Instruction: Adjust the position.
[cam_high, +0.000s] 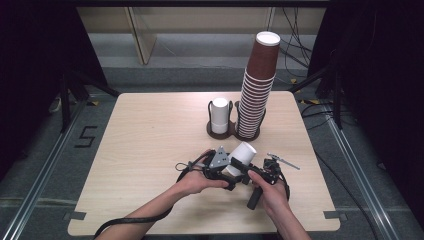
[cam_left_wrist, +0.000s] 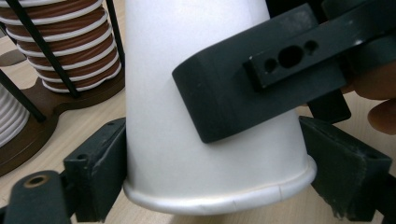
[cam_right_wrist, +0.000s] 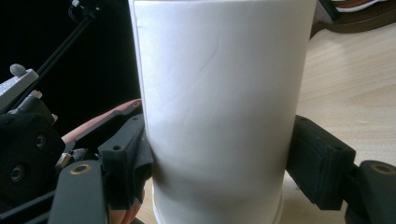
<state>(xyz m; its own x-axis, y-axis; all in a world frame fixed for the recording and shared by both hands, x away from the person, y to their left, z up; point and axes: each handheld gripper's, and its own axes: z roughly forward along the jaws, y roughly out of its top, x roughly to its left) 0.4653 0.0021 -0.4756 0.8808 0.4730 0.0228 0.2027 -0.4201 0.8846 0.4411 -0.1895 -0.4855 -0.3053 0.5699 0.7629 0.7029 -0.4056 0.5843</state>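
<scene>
A white paper cup (cam_high: 241, 154) is held tilted just above the table's front centre, its closed bottom pointing up and away. My left gripper (cam_high: 225, 172) comes at it from the left. In the left gripper view the cup (cam_left_wrist: 196, 116) sits between the two jaws, whose pads (cam_left_wrist: 100, 172) touch it just above the rolled rim. My right gripper (cam_high: 252, 175) reaches in from the right. In the right gripper view its jaws press both sides of the cup (cam_right_wrist: 219, 93), and its black jaw also crosses in front of the cup in the left gripper view.
A brown two-slot cup holder (cam_high: 232, 134) stands at the table's back centre. Its left slot holds a short stack of white cups (cam_high: 219, 116), its right slot a tall stack of brown cups (cam_high: 257, 85). Bare table lies to the left and front.
</scene>
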